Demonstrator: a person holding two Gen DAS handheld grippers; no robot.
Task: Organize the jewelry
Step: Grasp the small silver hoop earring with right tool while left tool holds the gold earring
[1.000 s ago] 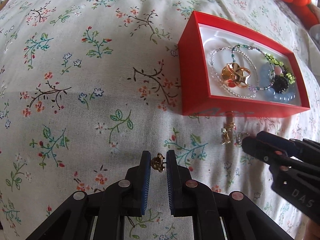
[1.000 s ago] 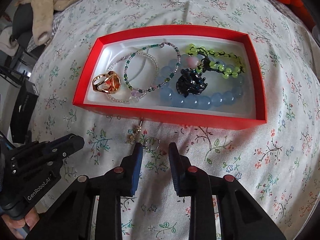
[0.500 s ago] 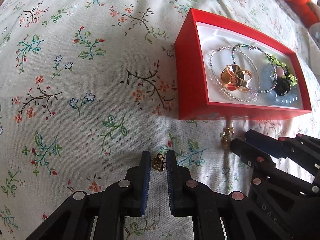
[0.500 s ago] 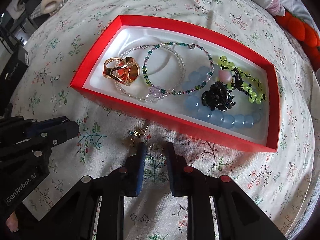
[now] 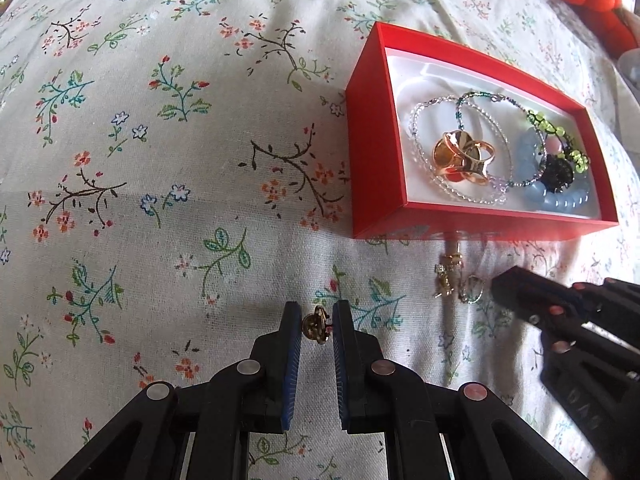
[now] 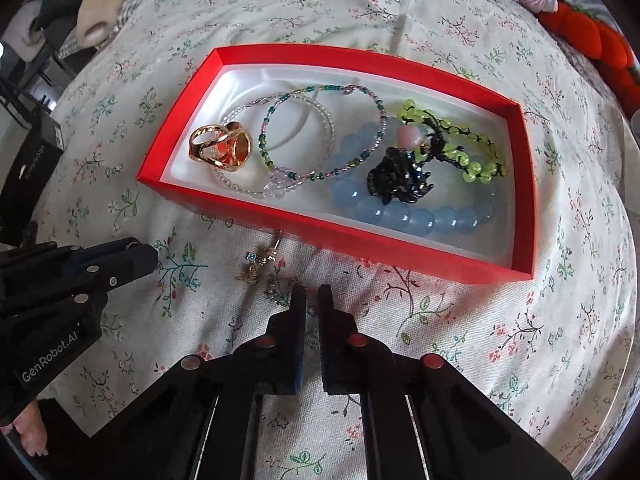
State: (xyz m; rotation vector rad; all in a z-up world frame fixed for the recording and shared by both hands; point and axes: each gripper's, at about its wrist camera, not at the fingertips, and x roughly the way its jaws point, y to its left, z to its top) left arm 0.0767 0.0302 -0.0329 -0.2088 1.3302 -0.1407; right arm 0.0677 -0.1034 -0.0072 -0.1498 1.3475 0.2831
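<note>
Floral bedsheet (image 5: 160,168) fills the left wrist view, with the red box (image 5: 372,152) at two o'clock. Your left gripper (image 5: 316,326) pinches a small gold stud (image 5: 315,325) between its pads, so keep that squeeze steady. At three o'clock the loose earrings (image 5: 450,274) lie just below the box wall, and your right gripper (image 5: 504,288) comes in beside them.

From the right wrist view, the box (image 6: 360,236) sits at twelve o'clock with the gold ring (image 6: 220,148), blue beads (image 6: 412,216) and black brooch (image 6: 396,180) inside. Your right gripper (image 6: 312,296) is nearly closed, with a thin gap; whether it holds the wire hoop, I cannot tell. The earrings (image 6: 260,262) lie at eleven o'clock, just ahead. They look light and snaggy, so I judge you should come down square and lift slowly over the rim.
</note>
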